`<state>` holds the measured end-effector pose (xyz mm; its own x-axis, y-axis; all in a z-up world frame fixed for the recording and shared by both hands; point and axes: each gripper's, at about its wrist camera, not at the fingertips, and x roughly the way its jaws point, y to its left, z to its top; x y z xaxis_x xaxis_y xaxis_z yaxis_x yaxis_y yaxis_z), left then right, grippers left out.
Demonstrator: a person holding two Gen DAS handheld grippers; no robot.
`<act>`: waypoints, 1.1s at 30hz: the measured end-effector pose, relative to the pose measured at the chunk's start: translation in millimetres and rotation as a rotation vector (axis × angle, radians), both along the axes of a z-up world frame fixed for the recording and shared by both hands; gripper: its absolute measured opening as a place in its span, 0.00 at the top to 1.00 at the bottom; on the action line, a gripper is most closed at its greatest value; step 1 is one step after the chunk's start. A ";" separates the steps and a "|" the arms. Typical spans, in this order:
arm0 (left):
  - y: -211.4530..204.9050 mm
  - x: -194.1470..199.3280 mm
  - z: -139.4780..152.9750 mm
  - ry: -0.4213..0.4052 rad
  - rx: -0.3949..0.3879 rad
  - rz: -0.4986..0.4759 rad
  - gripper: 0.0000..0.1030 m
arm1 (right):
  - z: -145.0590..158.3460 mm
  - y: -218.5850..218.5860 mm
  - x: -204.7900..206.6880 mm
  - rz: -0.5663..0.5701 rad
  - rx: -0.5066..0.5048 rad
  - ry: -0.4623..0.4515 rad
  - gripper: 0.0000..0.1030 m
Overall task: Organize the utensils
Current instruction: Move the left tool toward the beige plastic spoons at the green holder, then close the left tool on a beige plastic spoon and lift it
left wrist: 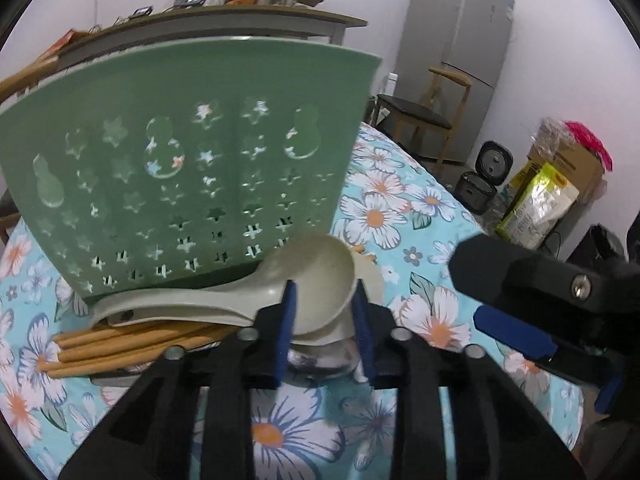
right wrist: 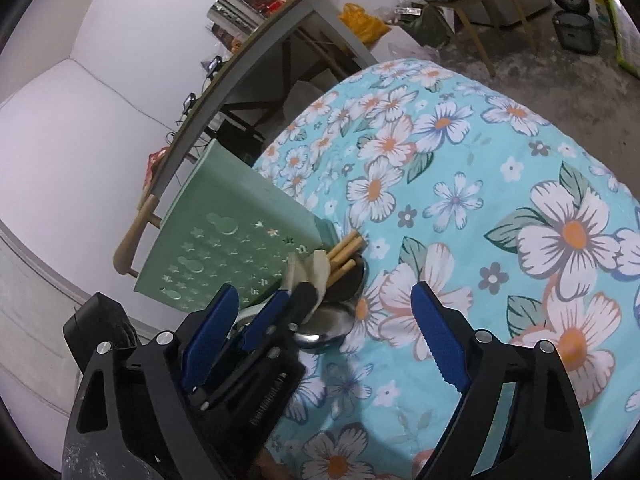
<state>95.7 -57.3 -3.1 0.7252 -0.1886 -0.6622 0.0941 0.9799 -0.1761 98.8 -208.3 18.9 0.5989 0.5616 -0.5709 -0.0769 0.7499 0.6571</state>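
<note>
A green utensil holder with star-shaped holes stands on the flowered tablecloth. In front of it lies a pile: pale beige spoons on top of wooden chopsticks, with a metal spoon underneath. My left gripper has its blue pads on both sides of the top beige spoon's bowl and is shut on it. In the right wrist view the holder, chopsticks and left gripper lie ahead. My right gripper stands open just right of the pile, holding nothing.
Behind the holder is a desk with books and cables. To the right, off the table, are a chair, a fridge, a black rice cooker and boxes and bags. The cloth spreads wide to the right.
</note>
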 end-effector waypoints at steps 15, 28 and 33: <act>75.9 -61.3 43.9 -0.132 -0.194 0.061 0.87 | -3.7 -7.1 3.9 -0.011 -0.016 0.002 0.24; 145.7 -143.8 63.7 -0.224 -0.271 0.027 0.92 | -1.4 16.9 4.4 0.031 -0.088 -0.015 0.26; 159.2 -162.9 56.9 -0.223 -0.258 0.012 0.92 | -4.3 22.9 6.8 0.039 -0.123 -0.011 0.29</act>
<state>-67.2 101.9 53.8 0.8500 -0.3202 -0.4182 0.1475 0.9070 -0.3945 105.6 -185.4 14.7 0.5844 0.5110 -0.6304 -0.1146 0.8210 0.5593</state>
